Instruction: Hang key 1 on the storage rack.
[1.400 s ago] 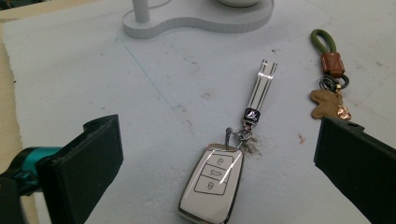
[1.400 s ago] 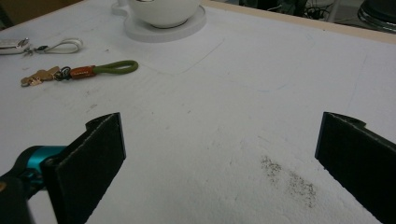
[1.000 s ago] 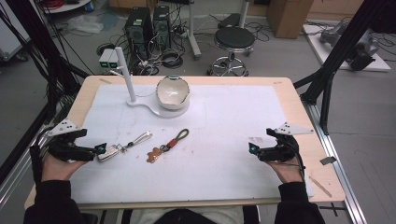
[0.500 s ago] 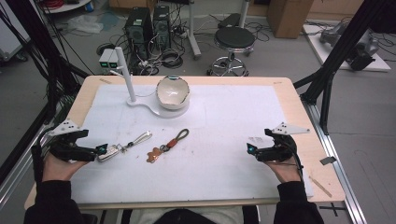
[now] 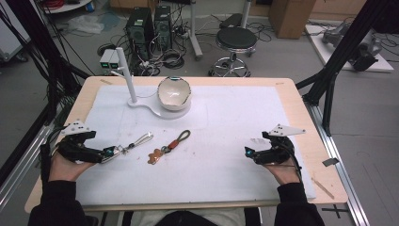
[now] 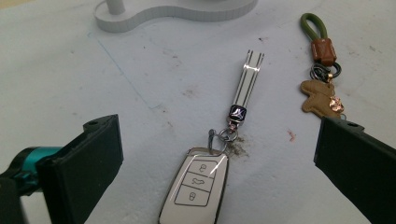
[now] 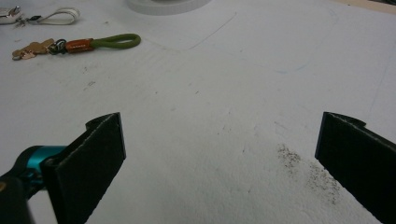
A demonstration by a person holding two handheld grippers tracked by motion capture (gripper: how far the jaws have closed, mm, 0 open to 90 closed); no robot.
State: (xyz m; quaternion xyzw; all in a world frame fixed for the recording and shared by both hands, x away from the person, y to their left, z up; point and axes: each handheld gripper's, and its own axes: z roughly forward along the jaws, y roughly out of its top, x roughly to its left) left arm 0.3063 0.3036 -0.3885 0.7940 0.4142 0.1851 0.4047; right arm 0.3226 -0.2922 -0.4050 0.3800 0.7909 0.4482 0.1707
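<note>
A white car key fob (image 6: 195, 186) with a white strap (image 6: 250, 79) lies flat on the white mat, between the wide-apart jaws of my left gripper (image 6: 217, 140), untouched. From above, that gripper (image 5: 101, 154) sits at the mat's left with the fob (image 5: 113, 151) at its tips. A brown leather keychain with a green loop (image 5: 170, 146) lies just right of the fob and also appears near the left gripper's right jaw (image 6: 322, 95). My right gripper (image 5: 248, 153) rests open at the mat's right, nothing between its jaws (image 7: 219, 135).
A white bowl (image 5: 173, 92) sits on a white stand base with an upright post (image 5: 125, 73) at the mat's far middle. The wooden table edge (image 5: 308, 127) runs past the right hand. In the right gripper view, the keychain (image 7: 74, 45) lies far off at upper left.
Both hands have shifted only slightly. The fob and keychain lie where they were, and nothing was taken hold of.
</note>
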